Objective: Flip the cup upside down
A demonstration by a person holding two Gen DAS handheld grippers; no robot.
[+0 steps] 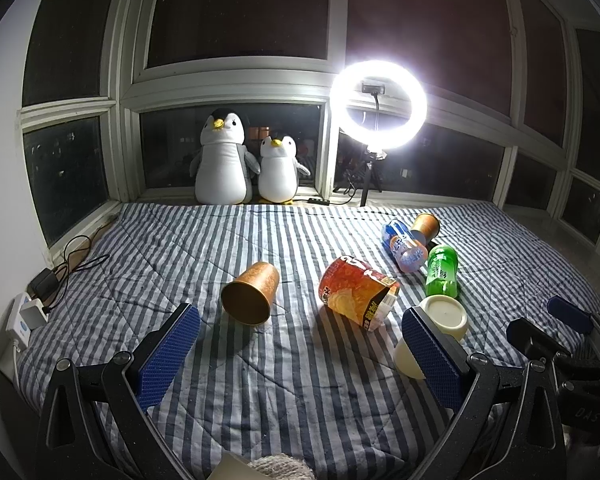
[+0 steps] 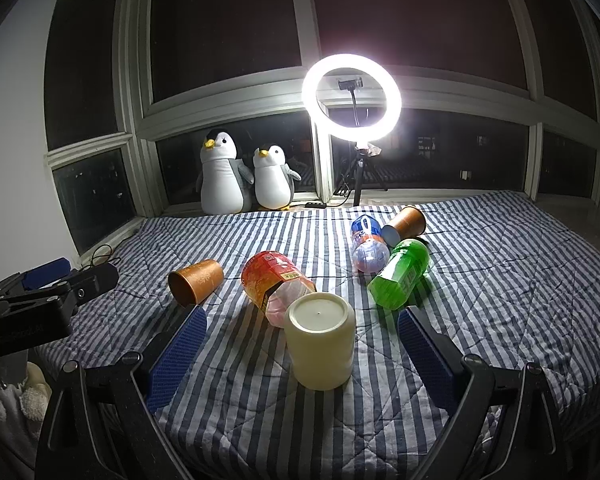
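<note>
A cream cup (image 2: 320,344) stands upside down on the striped bedspread (image 2: 500,300), its flat base facing up. It sits between the wide-open fingers of my right gripper (image 2: 302,344), which do not touch it. In the left wrist view the cream cup (image 1: 440,322) is partly hidden behind my left gripper's right finger (image 1: 432,352). My left gripper (image 1: 300,344) is open and empty. A brown paper cup (image 1: 252,294) lies on its side ahead of it, mouth toward me; it also shows in the right wrist view (image 2: 196,282).
A red snack tub (image 2: 276,280), a green bottle (image 2: 400,276), a blue-orange bottle (image 2: 366,248) and a second brown cup (image 2: 406,222) lie on the bedspread. Two plush penguins (image 2: 244,180) and a lit ring light (image 2: 352,98) stand by the window. Cables and a power strip (image 1: 28,312) lie at left.
</note>
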